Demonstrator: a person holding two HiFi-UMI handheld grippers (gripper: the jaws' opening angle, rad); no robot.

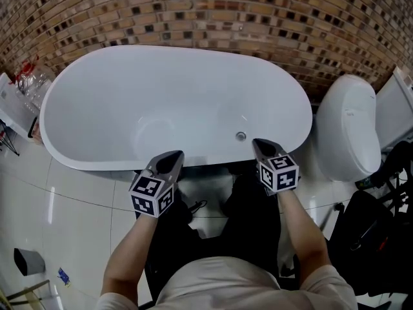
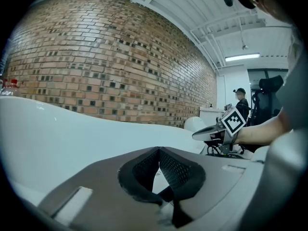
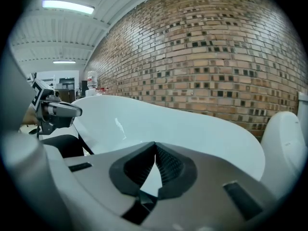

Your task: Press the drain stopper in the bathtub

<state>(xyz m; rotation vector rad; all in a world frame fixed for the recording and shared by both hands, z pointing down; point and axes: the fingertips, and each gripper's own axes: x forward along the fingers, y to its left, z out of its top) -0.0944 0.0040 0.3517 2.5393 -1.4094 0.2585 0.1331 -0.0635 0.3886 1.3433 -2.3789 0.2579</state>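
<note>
Left gripper (image 1: 174,156) and right gripper (image 1: 259,144) are hovering closed and empty above the bathtub (image 1: 97,89) rim. Drain stopper (image 1: 241,135) is sitting just beyond the right gripper.

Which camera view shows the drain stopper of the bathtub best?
The head view: it looks down into the white oval bathtub, where the round metal drain stopper shows on its floor. Both gripper views show only the tub's wall; the stopper is hidden.

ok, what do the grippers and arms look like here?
Both alike: left gripper and right gripper have grey tapered bodies, each with a white cube of black square markers. Jaws lined with black textured pads. Short-sleeved beige top, forearms bare.
</note>
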